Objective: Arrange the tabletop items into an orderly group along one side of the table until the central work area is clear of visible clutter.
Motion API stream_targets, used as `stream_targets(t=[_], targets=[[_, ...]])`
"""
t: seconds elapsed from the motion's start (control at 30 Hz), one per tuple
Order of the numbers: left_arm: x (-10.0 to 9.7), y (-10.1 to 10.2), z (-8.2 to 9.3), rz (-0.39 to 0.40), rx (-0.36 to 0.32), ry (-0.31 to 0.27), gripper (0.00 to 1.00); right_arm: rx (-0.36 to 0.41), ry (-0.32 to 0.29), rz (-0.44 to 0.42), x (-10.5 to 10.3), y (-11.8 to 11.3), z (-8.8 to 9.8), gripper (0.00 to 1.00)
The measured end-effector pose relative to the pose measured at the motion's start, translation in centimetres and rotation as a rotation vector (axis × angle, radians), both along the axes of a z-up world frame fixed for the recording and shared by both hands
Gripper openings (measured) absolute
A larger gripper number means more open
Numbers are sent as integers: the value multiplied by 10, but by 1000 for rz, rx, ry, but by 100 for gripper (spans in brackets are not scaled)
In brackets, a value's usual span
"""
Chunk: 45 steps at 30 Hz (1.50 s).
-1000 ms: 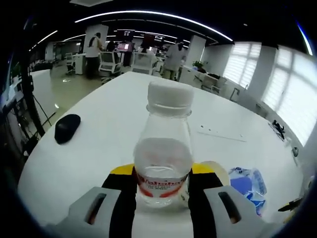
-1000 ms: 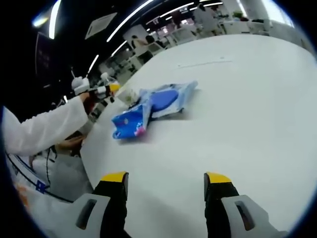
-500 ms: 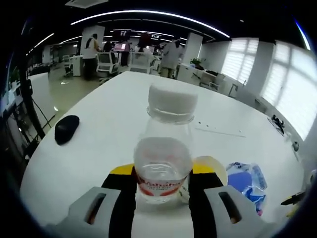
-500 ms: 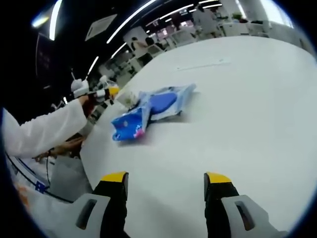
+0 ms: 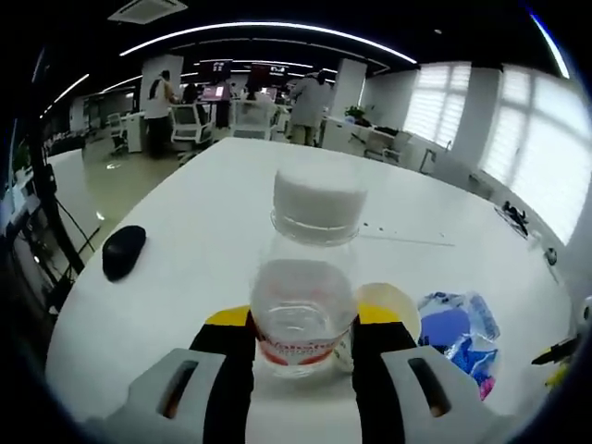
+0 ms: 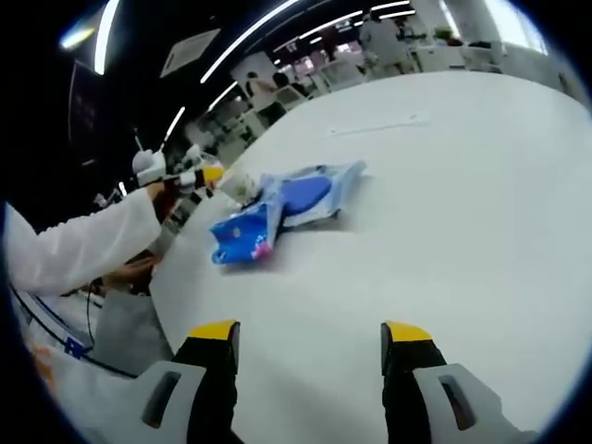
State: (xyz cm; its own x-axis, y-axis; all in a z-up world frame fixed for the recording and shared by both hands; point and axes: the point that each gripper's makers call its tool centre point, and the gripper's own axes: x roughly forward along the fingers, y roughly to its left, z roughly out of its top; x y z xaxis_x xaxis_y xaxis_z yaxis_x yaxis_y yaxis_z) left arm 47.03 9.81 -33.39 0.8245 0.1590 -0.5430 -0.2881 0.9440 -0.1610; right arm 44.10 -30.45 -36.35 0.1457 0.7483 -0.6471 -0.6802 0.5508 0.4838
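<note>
A: Left gripper view first — what sits around the bottle (image 5: 303, 277)?
B: The left gripper (image 5: 302, 344) clamps the clear bottle by its lower body, white cap up, upright over the near edge of the white tabletop (image 5: 222, 222). Just behind it on the right is a pale round cup (image 5: 388, 305), and right of that a blue packet (image 5: 458, 338). A black mouse (image 5: 123, 251) lies well apart on the left, near the edge. At the far right edge a dark pen-like thing pokes in; I cannot tell what it is.
A: And the right gripper view?
B: The right gripper (image 6: 303, 365) stands open with nothing between its jaws, over bare tabletop (image 6: 462, 213). Ahead to the left lie two blue packets (image 6: 277, 208), overlapping. Beyond them a white sleeve (image 6: 79, 245) reaches in from the left.
A: The room?
B: An open office: ceiling light strips, windows with blinds on the right, desks, chairs, people standing far back.
</note>
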Motion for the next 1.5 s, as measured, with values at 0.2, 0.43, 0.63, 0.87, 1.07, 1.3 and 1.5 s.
stream_targets(t=[0.2, 0.43, 0.63, 0.87, 1.07, 1.3, 1.5], targets=[[-3, -3, 1, -33, 9, -6, 40, -2, -3, -8, -1, -3, 0, 62], [-4, -8, 1, -40, -10, -17, 41, -3, 0, -4, -4, -1, -3, 62], [-4, -4, 5, -25, -17, -35, 48, -1, -2, 10, -7, 2, -1, 62], [-4, -7, 29, -40, 4, -85, 54, 4, -3, 10, -10, 2, 3, 62], [-10, -10, 41, -55, 48, -101, 65, 19, -12, 11, -9, 3, 6, 62], [-16, -23, 52, -83, 87, -102, 78, 49, -32, 14, -9, 5, 17, 63], [-25, -36, 58, -90, 84, -105, 87, 67, -55, 10, -5, 4, 21, 65]])
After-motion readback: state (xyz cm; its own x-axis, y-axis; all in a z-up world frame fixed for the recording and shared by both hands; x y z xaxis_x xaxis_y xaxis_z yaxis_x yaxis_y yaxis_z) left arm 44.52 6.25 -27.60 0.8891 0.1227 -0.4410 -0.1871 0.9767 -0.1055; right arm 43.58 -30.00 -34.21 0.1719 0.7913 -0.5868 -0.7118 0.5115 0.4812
